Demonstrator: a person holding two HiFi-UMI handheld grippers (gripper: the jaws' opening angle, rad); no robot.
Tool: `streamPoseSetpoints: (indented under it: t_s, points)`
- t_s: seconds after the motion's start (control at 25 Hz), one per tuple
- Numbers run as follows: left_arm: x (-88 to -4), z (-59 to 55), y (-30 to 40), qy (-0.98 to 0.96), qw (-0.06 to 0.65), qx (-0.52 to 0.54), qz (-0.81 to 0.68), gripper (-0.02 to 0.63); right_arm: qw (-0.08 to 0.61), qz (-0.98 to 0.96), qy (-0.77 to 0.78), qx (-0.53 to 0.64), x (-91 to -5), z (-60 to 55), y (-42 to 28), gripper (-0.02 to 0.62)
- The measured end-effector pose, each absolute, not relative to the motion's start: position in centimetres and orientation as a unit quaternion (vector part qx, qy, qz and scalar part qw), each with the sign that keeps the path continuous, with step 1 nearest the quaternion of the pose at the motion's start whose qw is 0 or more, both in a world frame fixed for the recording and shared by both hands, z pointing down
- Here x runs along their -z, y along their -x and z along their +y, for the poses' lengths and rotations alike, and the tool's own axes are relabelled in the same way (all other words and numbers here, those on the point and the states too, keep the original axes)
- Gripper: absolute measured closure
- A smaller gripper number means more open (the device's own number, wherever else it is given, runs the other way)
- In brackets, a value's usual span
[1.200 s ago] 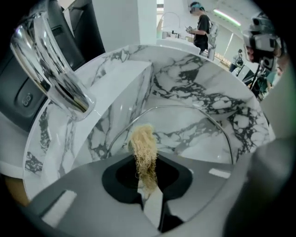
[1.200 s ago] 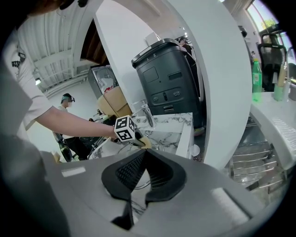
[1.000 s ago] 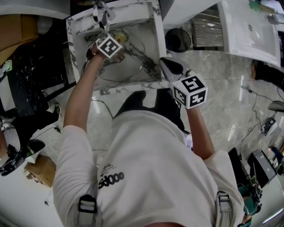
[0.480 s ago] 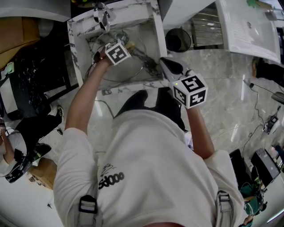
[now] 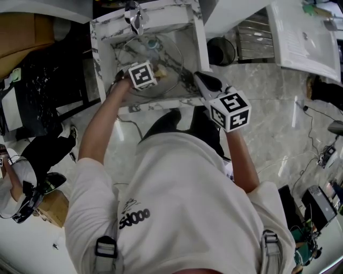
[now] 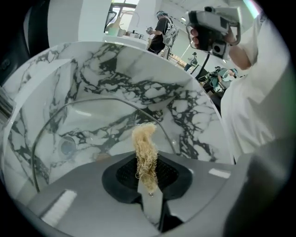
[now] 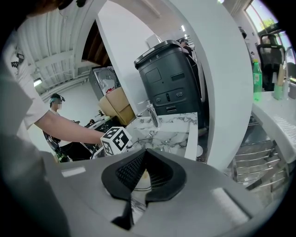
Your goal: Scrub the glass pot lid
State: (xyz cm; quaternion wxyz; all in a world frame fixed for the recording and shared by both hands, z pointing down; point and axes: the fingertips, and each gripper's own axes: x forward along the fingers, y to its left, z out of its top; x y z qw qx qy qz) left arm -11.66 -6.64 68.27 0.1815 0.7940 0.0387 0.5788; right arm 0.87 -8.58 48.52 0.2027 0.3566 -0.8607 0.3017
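Inside the marble sink (image 6: 152, 65), the left claw (image 6: 147, 179) pinches one pale fibrous scrubber (image 6: 144, 146), its tip at the one glass pot lid (image 6: 92, 121), which leans tilted in the basin. At the sink's right front corner, the right claw (image 7: 142, 178) is narrowed onto the lid's rim. Neither claw's marker cube carries readable words.

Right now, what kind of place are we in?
Probably a lab or studio mock-up of a kitchen: a marble-look sink with a faucet holds the glass pot lid, a wire rack sits alongside, yet electronics lie on the floor.
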Motion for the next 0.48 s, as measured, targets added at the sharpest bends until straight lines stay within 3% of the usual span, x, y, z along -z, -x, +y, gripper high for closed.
streamPoseSetpoints:
  t_s: [0.48]
  points:
    - [-68.8, -6.3, 19.4, -0.730, 0.194, -0.654, 0.046, 0.558, 0.206, -0.863, -0.347, -0.302, -48.9, -8.2, 0.4, 0.592]
